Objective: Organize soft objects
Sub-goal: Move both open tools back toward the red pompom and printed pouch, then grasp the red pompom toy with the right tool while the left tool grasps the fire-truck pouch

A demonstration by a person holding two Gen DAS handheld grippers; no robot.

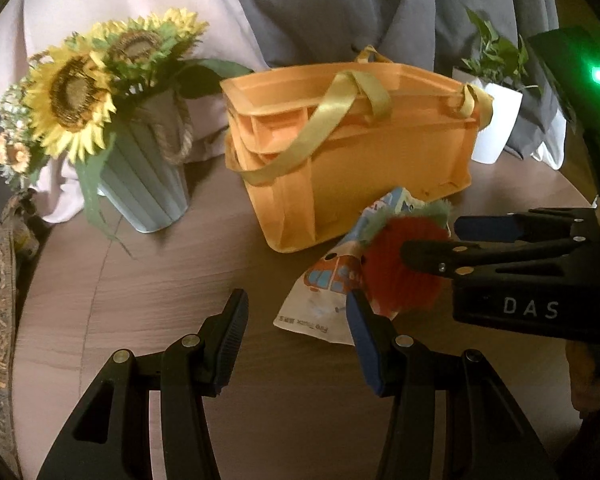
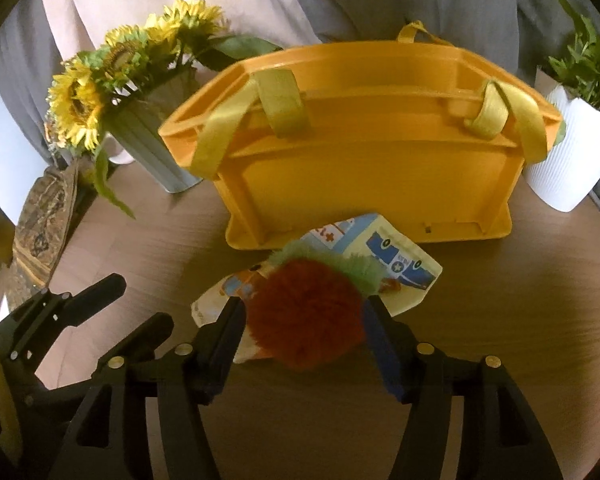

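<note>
Here the right gripper (image 2: 304, 320) brackets the red plush toy (image 2: 300, 320) at lower centre, pads barely off it; the left gripper (image 1: 298, 332) stands open and empty; the orange tote (image 2: 352, 152) sits above.

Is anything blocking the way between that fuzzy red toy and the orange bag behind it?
Nothing visible does. The fuzzy red toy sits between the right gripper fingers, on a printed cloth. Directly behind stands the orange bag, top open; only its yellow handles droop over the near side.

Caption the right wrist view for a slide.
Right hand-held gripper straddles a fuzzy red-and-green toy before the orange bag.
</note>
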